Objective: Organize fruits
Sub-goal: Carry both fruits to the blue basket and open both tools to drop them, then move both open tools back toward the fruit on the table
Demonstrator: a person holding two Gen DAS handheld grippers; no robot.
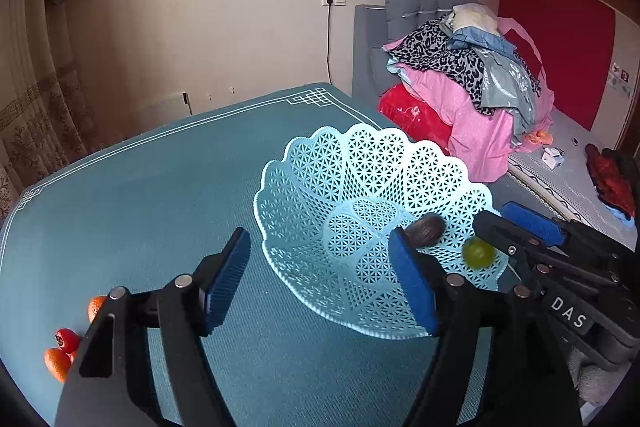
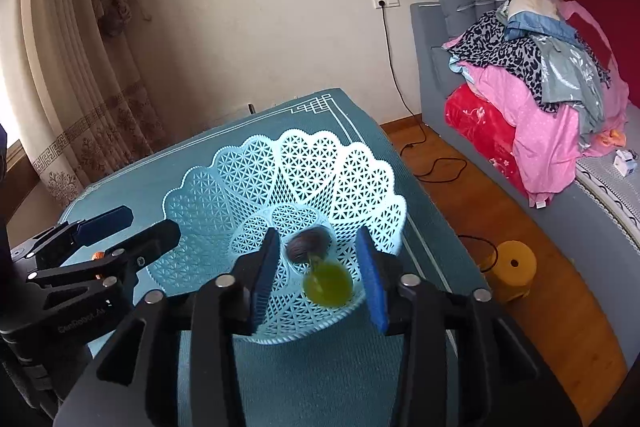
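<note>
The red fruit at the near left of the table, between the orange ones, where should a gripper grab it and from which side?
Grip the red fruit across its round middle, coming down from above. Orange fruits crowd it closely, so a level sideways approach would probably knock them. The left gripper, jaws apart and empty, looks nearer than the right gripper, which hangs over the basket.

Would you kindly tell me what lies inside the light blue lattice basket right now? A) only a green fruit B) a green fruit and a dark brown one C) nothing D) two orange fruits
B: the basket holds a green fruit and a dark brown fruit beside it.
</note>
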